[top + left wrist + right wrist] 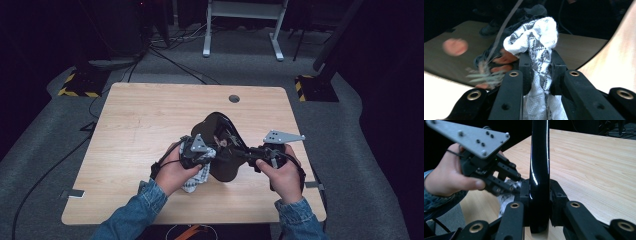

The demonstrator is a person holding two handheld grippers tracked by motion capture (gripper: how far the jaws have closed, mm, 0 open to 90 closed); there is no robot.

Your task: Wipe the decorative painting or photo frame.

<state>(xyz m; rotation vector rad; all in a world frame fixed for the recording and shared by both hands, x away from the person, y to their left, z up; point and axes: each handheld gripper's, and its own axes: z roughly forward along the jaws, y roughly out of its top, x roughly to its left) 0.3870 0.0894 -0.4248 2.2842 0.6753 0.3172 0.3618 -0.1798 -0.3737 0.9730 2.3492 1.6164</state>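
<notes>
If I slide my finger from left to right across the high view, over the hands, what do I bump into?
Left hand → left gripper clamping the patterned cloth → shiny black plate → right gripper → right hand.

No text, label, brand, number or sign is legible on anything here.

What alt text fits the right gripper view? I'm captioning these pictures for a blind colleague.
The right gripper clamps the edge of a glossy black plate standing upright over a light wooden table. At left, a hand holds the left gripper, which presses a black-and-white patterned cloth toward the plate.
</notes>
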